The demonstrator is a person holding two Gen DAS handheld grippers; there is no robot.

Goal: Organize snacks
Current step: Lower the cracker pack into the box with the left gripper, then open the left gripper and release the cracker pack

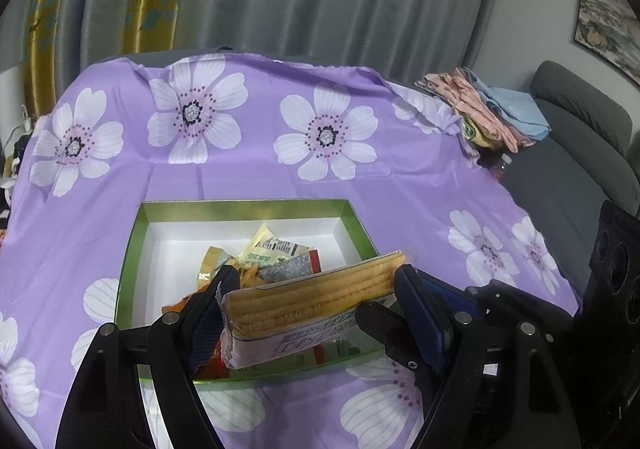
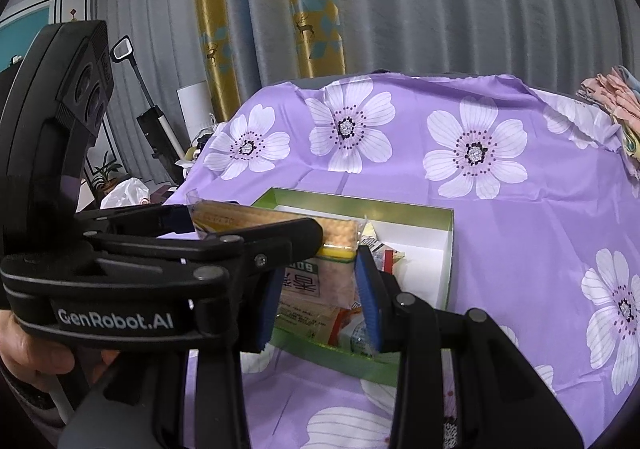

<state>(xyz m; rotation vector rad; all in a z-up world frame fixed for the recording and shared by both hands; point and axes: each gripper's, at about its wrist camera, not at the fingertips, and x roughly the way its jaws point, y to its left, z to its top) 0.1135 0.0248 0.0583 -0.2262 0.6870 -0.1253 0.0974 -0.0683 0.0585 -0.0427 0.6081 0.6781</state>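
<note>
Left wrist view: left tongs (image 1: 312,301) pinching cracker pack (image 1: 316,291) lengthwise over green box (image 1: 240,205) at near bench (image 1: 240,177) edge. Right tongs (image 2: 316,289) pinching same pack's end. Risk: opposing pulls, wrapper tearing; uneven release, landing askew on snacks (image 1: 276,253).

Ahead of the left gripper (image 1: 312,289) fingers, the far half of the green box (image 1: 240,205) floor is bare; snack wrappers (image 1: 272,253) crowd the near half. Cracker pack (image 1: 304,301) fills the gap between those fingers. Right gripper (image 2: 316,289) sits just beside, crossing under the pack, so there is no passage on that side. Purple tablecloth (image 1: 240,177) past the box is open. Folded clothes pile (image 1: 492,109) blocks the far right corner.
</note>
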